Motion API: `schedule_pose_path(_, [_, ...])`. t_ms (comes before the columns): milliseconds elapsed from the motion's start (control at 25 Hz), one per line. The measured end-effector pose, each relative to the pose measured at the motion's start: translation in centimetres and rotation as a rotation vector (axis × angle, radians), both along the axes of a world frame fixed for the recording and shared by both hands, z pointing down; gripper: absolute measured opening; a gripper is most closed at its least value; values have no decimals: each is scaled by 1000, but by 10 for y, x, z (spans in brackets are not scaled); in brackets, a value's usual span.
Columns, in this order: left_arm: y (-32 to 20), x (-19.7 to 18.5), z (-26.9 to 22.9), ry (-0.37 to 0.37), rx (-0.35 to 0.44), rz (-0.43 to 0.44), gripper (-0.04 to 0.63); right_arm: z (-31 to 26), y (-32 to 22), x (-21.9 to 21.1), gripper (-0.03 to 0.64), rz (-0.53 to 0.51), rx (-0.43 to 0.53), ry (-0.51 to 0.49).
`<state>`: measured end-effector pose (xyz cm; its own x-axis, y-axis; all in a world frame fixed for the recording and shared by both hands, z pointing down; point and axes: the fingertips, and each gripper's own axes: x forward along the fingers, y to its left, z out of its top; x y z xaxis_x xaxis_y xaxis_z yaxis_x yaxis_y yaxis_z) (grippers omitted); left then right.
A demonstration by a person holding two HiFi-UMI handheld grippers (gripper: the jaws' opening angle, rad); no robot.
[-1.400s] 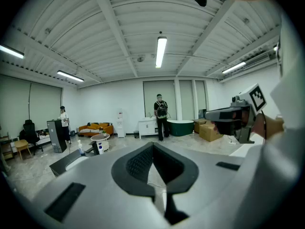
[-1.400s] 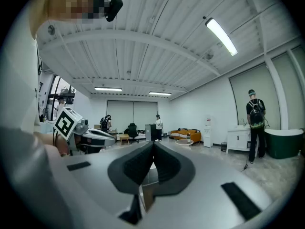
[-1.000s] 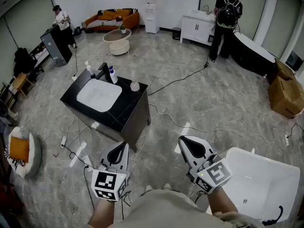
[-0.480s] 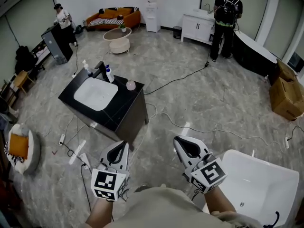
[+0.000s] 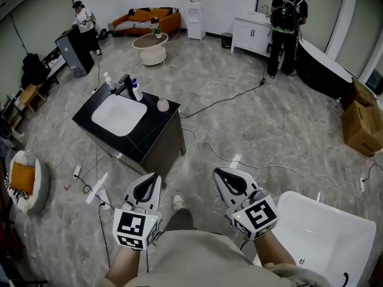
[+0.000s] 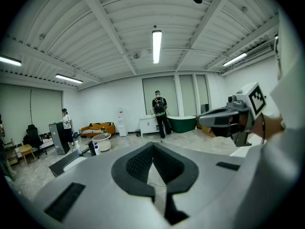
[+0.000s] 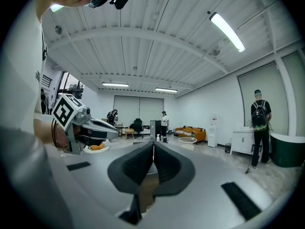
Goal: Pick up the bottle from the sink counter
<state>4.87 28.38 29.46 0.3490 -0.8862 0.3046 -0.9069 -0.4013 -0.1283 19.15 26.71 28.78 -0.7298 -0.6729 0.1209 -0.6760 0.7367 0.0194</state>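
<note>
Head view: left gripper (image 5: 154,180) and right gripper (image 5: 220,175) hang near, jaws pressed together, nothing between them. The bottle (image 5: 137,91) stands on the sink counter (image 5: 157,124), far left, well apart from both.

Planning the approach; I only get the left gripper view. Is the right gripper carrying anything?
Observer: No, the right gripper has its jaws together, nothing between them.
Operator: Anything on the black sink counter that my view hides?
Observer: A small pink round object on its right edge, apart from the white-and-blue plastic bottle beside the black faucet.
Operator: Floor hazards?
Observer: A black cable runs over the grey floor toward the counter's right side.
</note>
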Motion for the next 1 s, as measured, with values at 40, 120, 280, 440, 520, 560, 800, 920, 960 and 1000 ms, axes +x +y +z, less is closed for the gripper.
schedule_pose_path(40, [-3, 0, 3, -1, -1, 0, 6, 5, -2, -1, -3, -3, -2, 4])
schedule_pose_path(120, [-10, -2, 9, -5, -3, 1, 6, 11, -8, -4, -3, -6, -7, 8])
schedule_pose_path(280, [-29, -7, 19, -3, -3, 3, 6, 17, -26, -9, -3, 1, -3, 18])
schedule_pose_path(440, [-55, -13, 20, -9, 10, 8, 6, 20, -53, -16, -3, 10, -5, 25])
schedule_pose_path(520, [-69, -19, 21, -3, 11, 5, 6, 24, -66, -22, -3, 7, -9, 35])
schedule_pose_path(560, [-77, -23, 23, -2, 11, 2, 6, 26, -74, -27, -3, 3, -10, 41])
schedule_pose_path(800, [-129, -52, 32, 10, -9, -20, 6, 34, -127, -59, -3, -20, -30, 68])
schedule_pose_path(920, [-158, -66, 30, 10, -14, -21, 6, 31, -157, -74, -3, -28, -51, 55])
schedule_pose_path(960, [-169, -72, 29, 9, -18, -21, 6, 29, -167, -79, -3, -31, -58, 43])
schedule_pose_path(1000, [-180, -78, 29, 9, -21, -22, 6, 29, -178, -84, -3, -34, -63, 36])
